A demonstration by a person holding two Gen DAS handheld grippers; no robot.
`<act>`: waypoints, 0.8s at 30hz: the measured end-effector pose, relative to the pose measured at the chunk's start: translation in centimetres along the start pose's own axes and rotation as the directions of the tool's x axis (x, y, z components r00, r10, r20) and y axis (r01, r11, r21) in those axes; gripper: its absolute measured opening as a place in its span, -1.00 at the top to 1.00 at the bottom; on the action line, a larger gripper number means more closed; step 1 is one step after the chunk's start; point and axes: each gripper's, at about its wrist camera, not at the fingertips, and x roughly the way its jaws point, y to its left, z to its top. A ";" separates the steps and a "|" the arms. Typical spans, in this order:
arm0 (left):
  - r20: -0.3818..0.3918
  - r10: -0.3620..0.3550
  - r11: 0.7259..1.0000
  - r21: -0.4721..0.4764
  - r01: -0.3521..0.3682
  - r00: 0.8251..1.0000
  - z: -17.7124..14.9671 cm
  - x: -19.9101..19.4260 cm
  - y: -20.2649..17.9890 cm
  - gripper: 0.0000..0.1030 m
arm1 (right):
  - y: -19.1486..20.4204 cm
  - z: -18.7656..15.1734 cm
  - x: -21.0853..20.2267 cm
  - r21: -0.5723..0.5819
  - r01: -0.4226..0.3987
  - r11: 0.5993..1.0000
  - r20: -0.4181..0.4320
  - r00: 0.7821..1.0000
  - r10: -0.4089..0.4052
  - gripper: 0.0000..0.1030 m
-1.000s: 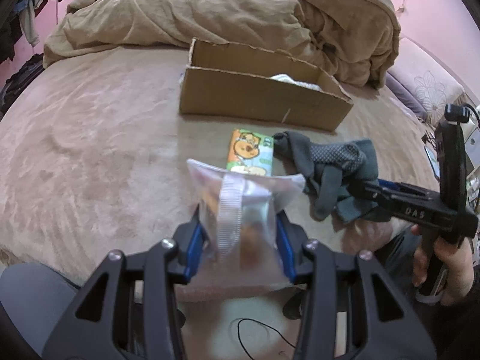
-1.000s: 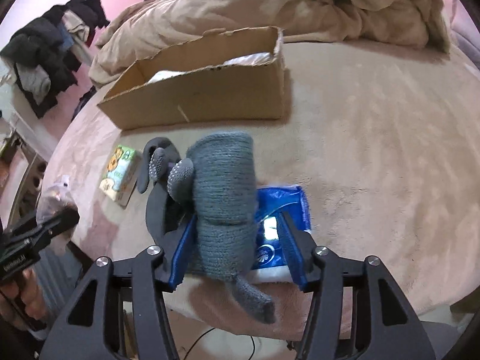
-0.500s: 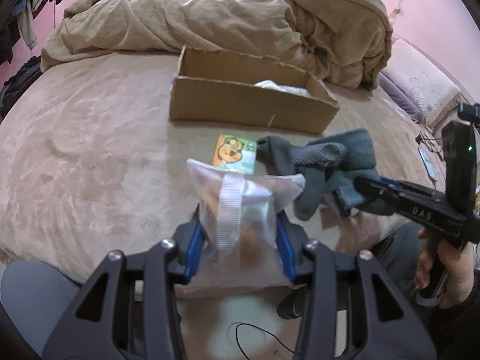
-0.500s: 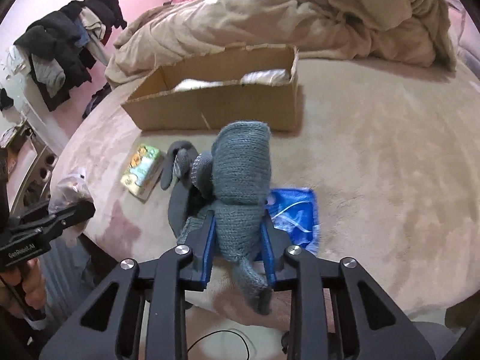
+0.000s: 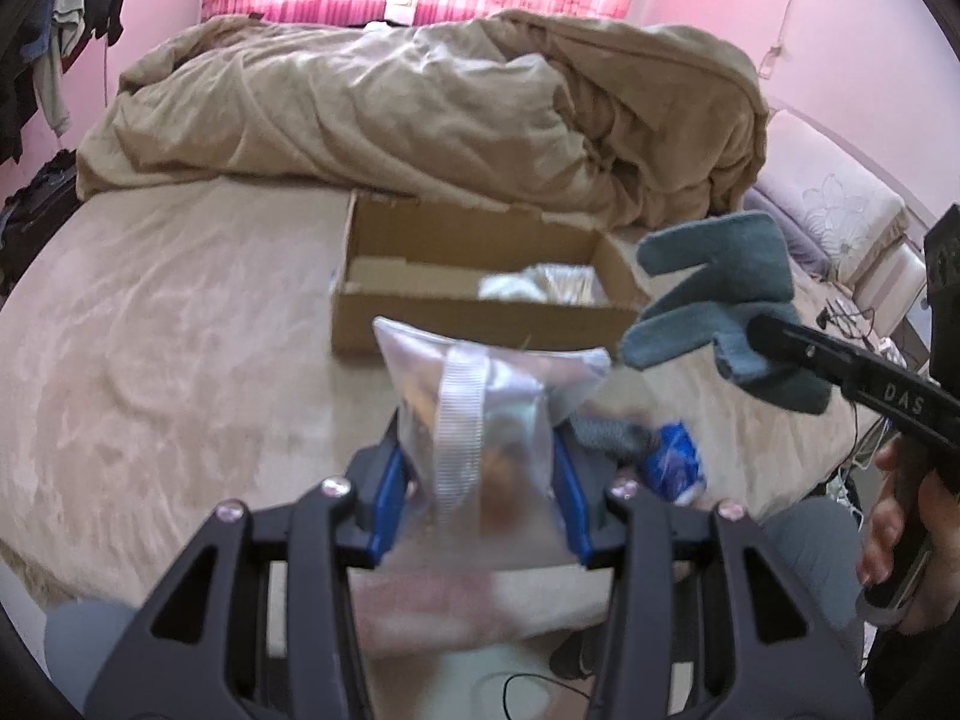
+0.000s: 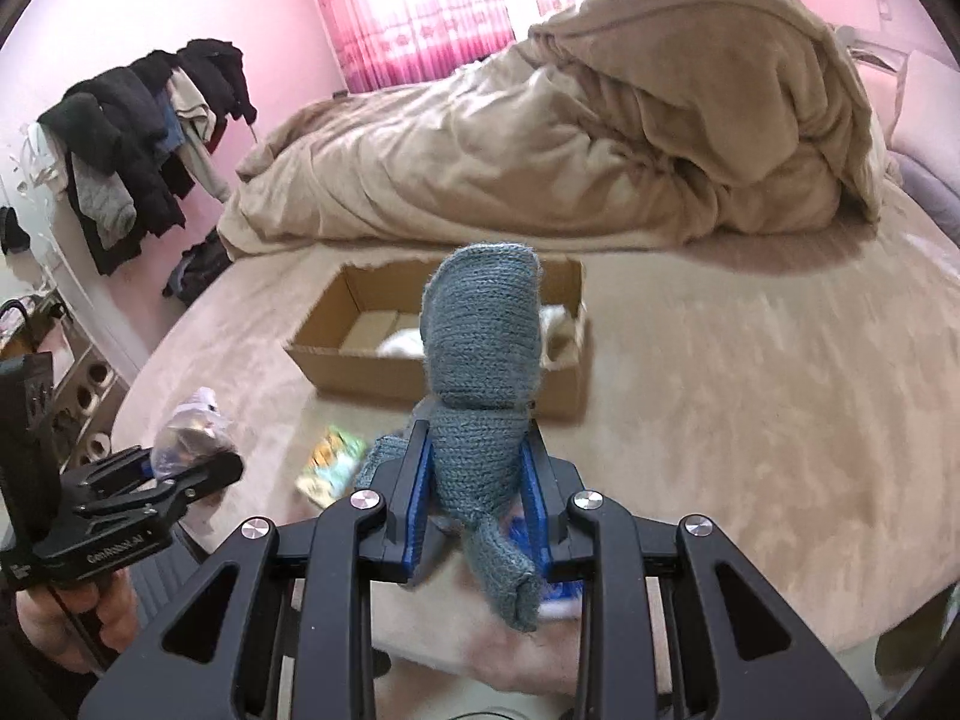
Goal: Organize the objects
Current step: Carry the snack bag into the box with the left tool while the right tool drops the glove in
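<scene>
My left gripper (image 5: pixel 477 480) is shut on a clear plastic bag (image 5: pixel 486 420) with a white ribbon, held above the bed's near edge. It also shows in the right wrist view (image 6: pixel 192 468). My right gripper (image 6: pixel 477 480) is shut on a grey knitted glove (image 6: pixel 483 354), lifted in front of the open cardboard box (image 6: pixel 360 372). The glove also shows in the left wrist view (image 5: pixel 714 288), right of the box (image 5: pixel 480 318). A second grey glove (image 5: pixel 606 435), a blue packet (image 5: pixel 675 462) and a colourful cartoon packet (image 6: pixel 333 459) lie on the bed.
White items (image 5: pixel 540 285) lie inside the box. A heaped tan duvet (image 5: pixel 420 102) fills the back of the bed. Clothes (image 6: pixel 138 138) hang at the left wall. A pale cushion (image 5: pixel 828 204) sits at the right.
Both grippers have risen and moved toward the box. The right gripper closed on the grey glove and lifted it off the bed. The left gripper still holds the bag.
</scene>
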 end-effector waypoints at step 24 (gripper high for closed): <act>0.084 -0.002 0.995 -0.095 0.010 0.996 8.9 4.8 6.5 0.14 | 6.9 8.5 12.7 -0.063 -0.209 0.976 -0.013 0.978 0.209 0.45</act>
